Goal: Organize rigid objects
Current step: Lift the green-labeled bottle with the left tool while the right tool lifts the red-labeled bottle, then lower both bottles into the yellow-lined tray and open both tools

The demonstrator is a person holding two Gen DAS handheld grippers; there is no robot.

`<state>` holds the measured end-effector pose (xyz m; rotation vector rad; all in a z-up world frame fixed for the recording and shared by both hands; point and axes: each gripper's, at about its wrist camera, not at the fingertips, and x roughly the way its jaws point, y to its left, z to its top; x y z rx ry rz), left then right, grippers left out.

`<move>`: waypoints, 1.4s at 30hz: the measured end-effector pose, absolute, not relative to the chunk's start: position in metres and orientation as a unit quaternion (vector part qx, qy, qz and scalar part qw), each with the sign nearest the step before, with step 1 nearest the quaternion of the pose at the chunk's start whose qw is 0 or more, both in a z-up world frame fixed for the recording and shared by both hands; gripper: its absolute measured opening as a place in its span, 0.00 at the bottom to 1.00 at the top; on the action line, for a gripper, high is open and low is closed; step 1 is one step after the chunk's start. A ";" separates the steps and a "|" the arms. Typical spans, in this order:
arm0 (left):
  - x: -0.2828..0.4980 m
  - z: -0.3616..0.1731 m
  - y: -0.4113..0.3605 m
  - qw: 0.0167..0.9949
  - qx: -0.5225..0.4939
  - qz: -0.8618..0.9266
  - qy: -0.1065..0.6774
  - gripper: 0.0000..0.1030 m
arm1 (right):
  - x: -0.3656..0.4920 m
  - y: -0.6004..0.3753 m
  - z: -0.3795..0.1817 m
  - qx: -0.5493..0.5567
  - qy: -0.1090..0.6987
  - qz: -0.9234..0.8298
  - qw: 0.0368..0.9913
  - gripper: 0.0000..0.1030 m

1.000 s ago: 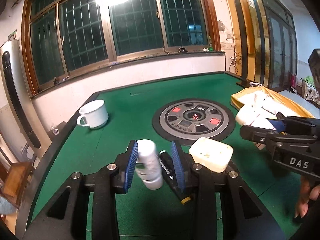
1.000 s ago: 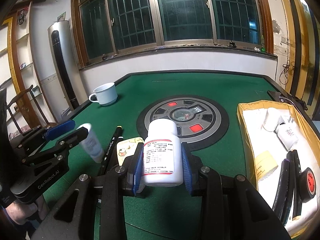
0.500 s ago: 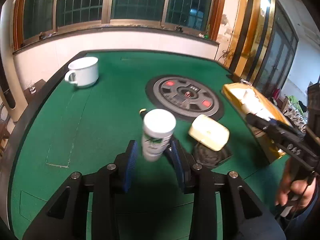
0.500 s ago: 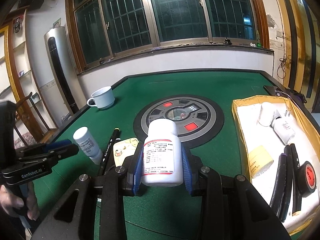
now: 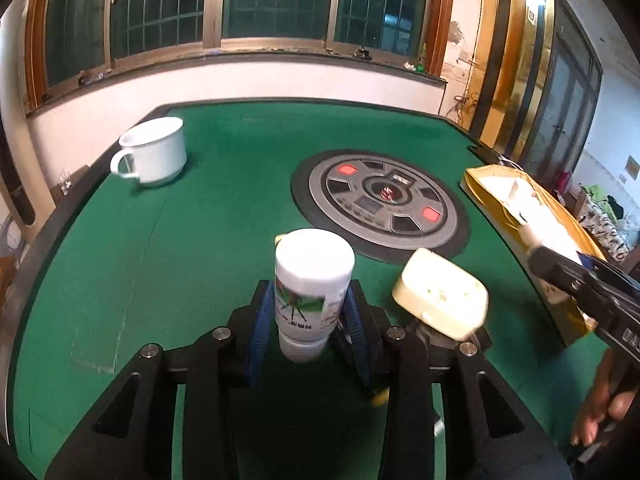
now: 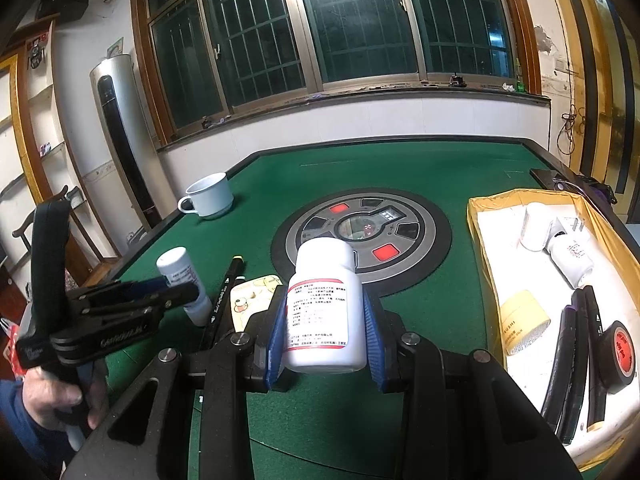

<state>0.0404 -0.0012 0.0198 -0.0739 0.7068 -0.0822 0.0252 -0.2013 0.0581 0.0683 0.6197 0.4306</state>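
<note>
A small white bottle (image 5: 314, 280) with a green label stands upright between the blue pads of my left gripper (image 5: 308, 308), which is shut on it. In the right wrist view the same small bottle (image 6: 178, 268) is low over the green felt, left of a black pen (image 6: 226, 296). My right gripper (image 6: 325, 304) is shut on a larger white bottle (image 6: 325, 300) with a red-framed label, held above the felt. A cream box (image 5: 440, 298) lies just right of the left gripper.
A white mug (image 5: 154, 156) sits at the far left of the green table (image 5: 224, 216). The round dial panel (image 6: 360, 236) fills the middle. A yellow-edged tray (image 6: 482, 232) at the right holds a tape roll, a yellow jar, black markers and white items.
The left gripper has rolled the small bottle from tilted to upright and carried it lower over the felt. The right gripper and its bottle have stayed put.
</note>
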 end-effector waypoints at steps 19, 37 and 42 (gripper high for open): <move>0.031 0.059 -0.004 0.943 -0.087 -0.084 0.311 0.31 | 0.023 -0.203 0.061 0.036 0.299 0.204 0.931 0.30; 0.045 0.090 -0.152 0.891 -0.085 -0.266 0.359 0.31 | 0.016 -0.324 0.086 0.116 0.288 0.105 0.945 0.30; 0.047 0.085 -0.211 0.864 -0.074 -0.313 0.386 0.31 | 0.035 -0.379 0.087 0.116 0.329 0.052 0.936 0.31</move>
